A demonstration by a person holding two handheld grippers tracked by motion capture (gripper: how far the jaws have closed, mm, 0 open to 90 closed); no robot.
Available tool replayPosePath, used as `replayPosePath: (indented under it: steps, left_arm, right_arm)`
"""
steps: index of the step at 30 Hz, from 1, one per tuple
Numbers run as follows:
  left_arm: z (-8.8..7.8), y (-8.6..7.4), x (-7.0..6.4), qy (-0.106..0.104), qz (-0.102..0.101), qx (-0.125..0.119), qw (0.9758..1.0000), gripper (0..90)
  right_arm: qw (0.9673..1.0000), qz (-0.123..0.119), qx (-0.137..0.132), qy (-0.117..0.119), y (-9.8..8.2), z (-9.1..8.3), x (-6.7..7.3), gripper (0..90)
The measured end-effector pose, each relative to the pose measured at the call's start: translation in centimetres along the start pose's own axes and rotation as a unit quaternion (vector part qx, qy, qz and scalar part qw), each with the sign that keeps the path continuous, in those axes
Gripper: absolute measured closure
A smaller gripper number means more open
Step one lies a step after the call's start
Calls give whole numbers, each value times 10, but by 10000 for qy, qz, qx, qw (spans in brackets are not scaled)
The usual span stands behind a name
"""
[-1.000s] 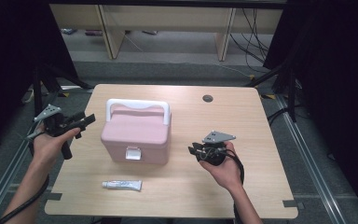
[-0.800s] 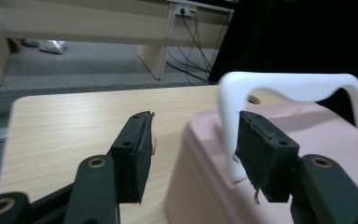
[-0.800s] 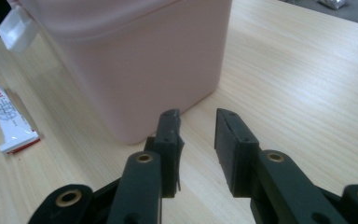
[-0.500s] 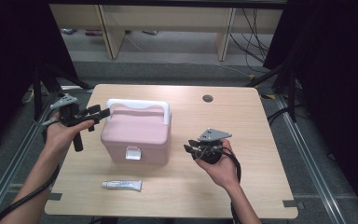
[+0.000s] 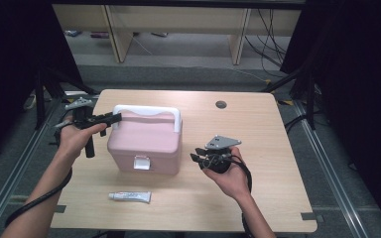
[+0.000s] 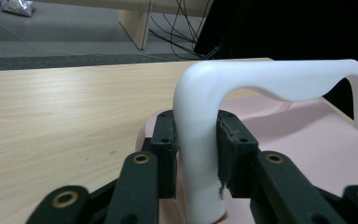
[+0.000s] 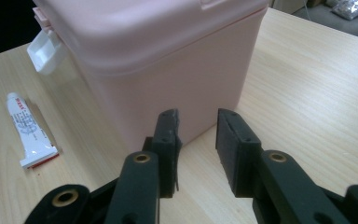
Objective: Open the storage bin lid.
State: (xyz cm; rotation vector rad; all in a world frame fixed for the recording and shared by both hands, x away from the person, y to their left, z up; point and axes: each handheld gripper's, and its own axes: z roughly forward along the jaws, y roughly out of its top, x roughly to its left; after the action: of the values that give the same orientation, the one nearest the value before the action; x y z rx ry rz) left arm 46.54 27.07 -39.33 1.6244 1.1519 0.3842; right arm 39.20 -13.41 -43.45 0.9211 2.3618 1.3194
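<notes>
Left gripper [image 6: 196, 154] has just been closing on the white handle [image 6: 200, 140] of the pink box [image 5: 146, 144], pads pressing its near upright post. Best to keep that clamp square and low (the post is smooth) before lifting. Right gripper [image 7: 196, 140] waits open and empty, the box's corner just ahead, on the table [image 5: 258, 129]

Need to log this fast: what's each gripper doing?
Left gripper: jaws just closed on the box's handle.
Right gripper: open, empty.
</notes>
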Motion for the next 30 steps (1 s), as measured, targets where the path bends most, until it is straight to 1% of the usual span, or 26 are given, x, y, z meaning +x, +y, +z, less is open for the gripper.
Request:
replayPosePath:
  steps: [1, 3, 5, 6, 7, 8, 9, 10, 11, 12, 13, 14, 15, 17, 18, 19, 20, 21, 22, 23, 25, 26, 28, 29, 30]
  left_arm:
    - [-1, 1, 0, 10, -141, 49, 9999, 714]
    - [-1, 2, 0, -20, -269, 56, 9996, 721]
    - [-1, 2, 0, -36, -303, 68, 9995, 724]
    - [-2, 3, 0, -63, -360, 86, 9993, 725]
    - [-2, 3, 0, -63, -360, 86, 9993, 725]
    - [-2, 4, 0, -55, -388, 120, 9992, 725]
    - [-1, 5, 0, -77, -434, 89, 9990, 725]
    - [-1, 6, 1, -63, -457, 131, 9988, 725]
    - [-1, 7, 1, -66, -555, 174, 9983, 725]
    - [-1, 8, 1, -98, -606, 153, 9980, 725]
    - [-1, 9, 1, -95, -683, 156, 9975, 725]
    - [-1, 11, 2, -90, -705, 203, 9973, 725]
    - [-1, 12, 2, -99, -778, 175, 9968, 725]
    - [-1, 15, 3, -105, -856, 180, 9961, 725]
    - [-1, 16, 3, -109, -875, 180, 9959, 725]
    - [-1, 17, 3, -106, -895, 195, 9957, 725]
    - [-1, 18, 3, -113, -901, 186, 9957, 725]
    - [-1, 18, 3, -113, -901, 186, 9957, 725]
    - [-1, 19, 3, -112, -919, 199, 9955, 725]
    - [-1, 20, 3, -103, -935, 213, 9953, 725]
    - [0, 20, 3, -110, -942, 208, 9953, 725]
    - [0, 20, 3, -111, -938, 216, 9953, 724]
    - [-1, 20, 3, -112, -936, 216, 9953, 724]
    - [-1, 19, 4, -116, -937, 212, 9953, 724]
    - [-1, 19, 4, -131, -937, 201, 9953, 723]
  right_arm:
    - [10000, 46, 2, -62, 1, -1, 2, 702]
    - [10000, -97, -23, -8, 4, -1, 2, 707]
    - [10000, -21, -52, 18, 5, -2, 5, 720]
    - [9999, -19, -102, 75, 6, -1, 6, 730]
    - [9999, -19, -102, 75, 6, -1, 6, 730]
    - [9999, -40, -115, 101, 8, -1, 7, 747]
    - [9998, -86, -157, 133, 9, 0, 8, 773]
    - [9998, -86, -157, 133, 9, 0, 8, 773]
    - [9998, 18, -120, 184, 11, 0, 9, 841]
    - [9997, 28, -120, 214, 11, 0, 10, 875]
    - [9997, -70, -117, 203, 12, 0, 10, 900]
    - [9997, -15, -105, 225, 13, 0, 11, 900]
    - [9996, 12, -99, 264, 13, 0, 12, 900]
    - [9993, 54, -146, 350, 15, 2, 14, 900]
    - [9992, -23, -166, 367, 17, 2, 15, 900]
    - [9991, -19, -191, 369, 19, 2, 16, 900]
    - [9989, 30, -185, 426, 21, 3, 18, 900]
    - [9989, 30, -185, 426, 21, 3, 18, 900]
    - [9990, 27, -155, 423, 24, 3, 21, 900]
    - [9988, -42, -199, 445, 26, 5, 21, 900]
    - [9989, -58, -177, 419, 28, 5, 22, 900]
    - [9982, -2, -225, 556, 30, 9, 25, 900]
    - [9983, -34, -265, 519, 31, 10, 26, 900]
    - [9986, 69, -187, 496, 32, 10, 28, 900]
    - [9983, -45, -255, 530, 33, 12, 28, 900]
